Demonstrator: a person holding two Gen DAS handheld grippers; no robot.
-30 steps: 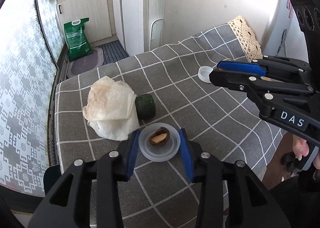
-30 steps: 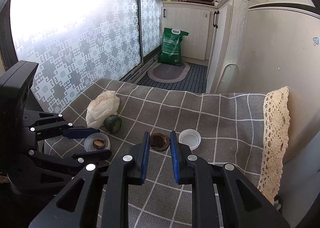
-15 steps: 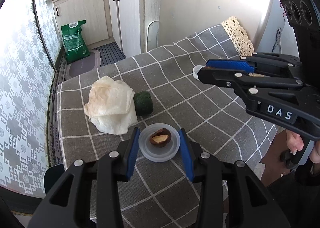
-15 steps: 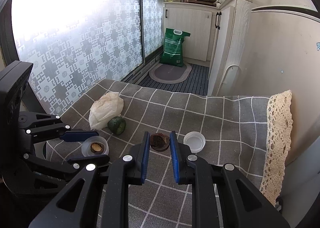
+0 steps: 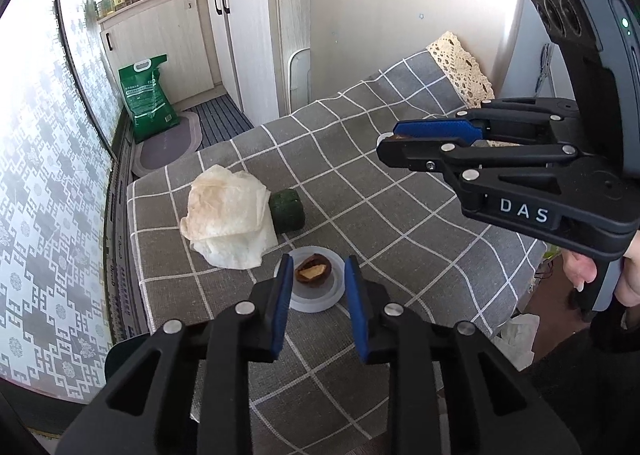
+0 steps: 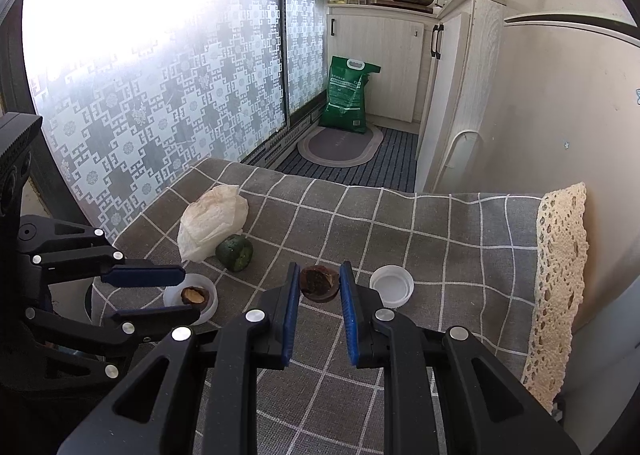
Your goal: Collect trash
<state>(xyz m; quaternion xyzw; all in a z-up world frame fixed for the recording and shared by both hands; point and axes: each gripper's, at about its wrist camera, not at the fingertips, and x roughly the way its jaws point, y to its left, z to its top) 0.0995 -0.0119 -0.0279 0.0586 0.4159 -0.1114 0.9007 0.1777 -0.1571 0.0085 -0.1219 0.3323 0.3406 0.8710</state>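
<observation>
My left gripper (image 5: 316,273) is shut on a white plastic lid (image 5: 317,297) that carries a brown fruit scrap (image 5: 313,270); the lid also shows in the right wrist view (image 6: 191,298). My right gripper (image 6: 320,282) is shut on a dark brown fruit husk (image 6: 319,283) and holds it above the checked tablecloth (image 6: 400,239). In the left wrist view the right gripper (image 5: 394,139) hangs at the upper right. A crumpled white tissue (image 5: 226,217) and a green rind piece (image 5: 287,210) lie on the cloth beyond the lid.
A second white lid (image 6: 392,286) lies on the cloth right of the husk. A lace trim (image 6: 560,275) edges the cloth at the right. A green bag (image 6: 349,95) and a mat (image 6: 340,143) are on the floor by the cabinets.
Both grippers have risen and pulled back a little from the table, each still holding its piece. The right gripper has come closer to the left one.
</observation>
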